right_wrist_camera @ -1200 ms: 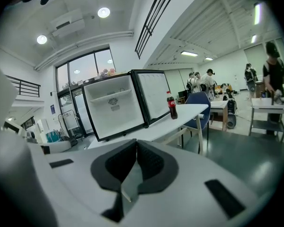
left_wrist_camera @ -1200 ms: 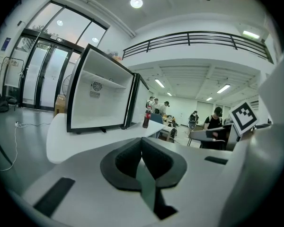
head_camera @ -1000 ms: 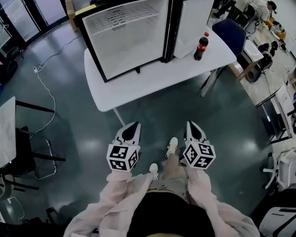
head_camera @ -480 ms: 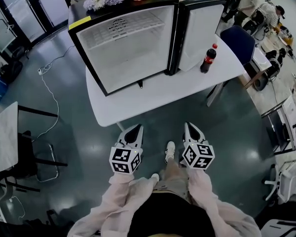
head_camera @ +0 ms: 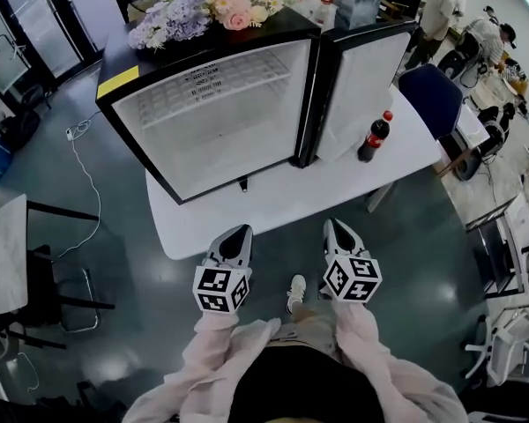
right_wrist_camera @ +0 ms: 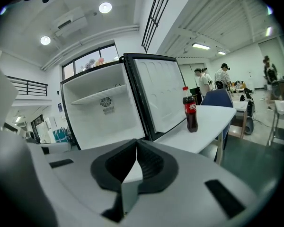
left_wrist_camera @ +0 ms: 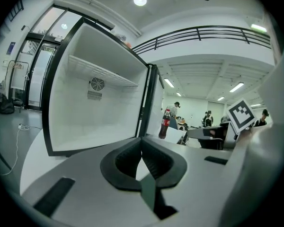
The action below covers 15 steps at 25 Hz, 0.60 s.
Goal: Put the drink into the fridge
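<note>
One cola bottle (head_camera: 376,137) stands upright on the right part of the single white table (head_camera: 273,205), just beside the open door (head_camera: 360,82) of the one small fridge (head_camera: 216,139), which has one shelf (head_camera: 203,77) inside. Two grippers hover at the table's near edge, well apart from the bottle. The left gripper (head_camera: 241,230) and the right gripper (head_camera: 332,226) each have their jaws pressed together, gripping nothing. One bunch of flowers (head_camera: 203,3) lies on the fridge top.

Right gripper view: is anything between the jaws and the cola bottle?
Nothing visible does. The cola bottle stands alone on the white table, right of the open fridge door, ahead of the shut right gripper.
</note>
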{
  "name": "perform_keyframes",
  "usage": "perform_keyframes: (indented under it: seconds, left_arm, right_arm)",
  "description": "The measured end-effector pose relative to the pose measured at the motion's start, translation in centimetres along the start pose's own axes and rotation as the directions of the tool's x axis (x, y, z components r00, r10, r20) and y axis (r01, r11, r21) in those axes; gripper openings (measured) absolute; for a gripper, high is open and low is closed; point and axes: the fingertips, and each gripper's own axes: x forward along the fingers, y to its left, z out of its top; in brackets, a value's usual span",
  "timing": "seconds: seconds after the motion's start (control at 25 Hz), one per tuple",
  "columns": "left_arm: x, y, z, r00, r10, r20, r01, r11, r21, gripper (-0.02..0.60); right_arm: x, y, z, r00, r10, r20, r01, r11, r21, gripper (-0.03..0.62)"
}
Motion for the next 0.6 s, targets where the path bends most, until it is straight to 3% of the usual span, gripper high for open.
perform_keyframes:
  seconds: [0.6]
  left_arm:
    - [11.7, 0.8, 3.0, 1.0, 0.028, 0.013, -0.027, 1.0, -0.014, 0.011]
  right_arm:
    - [8.9, -6.6, 4.9, 1.0, 0.013, -0.009, -0.013, 1.0, -0.022, 0.013]
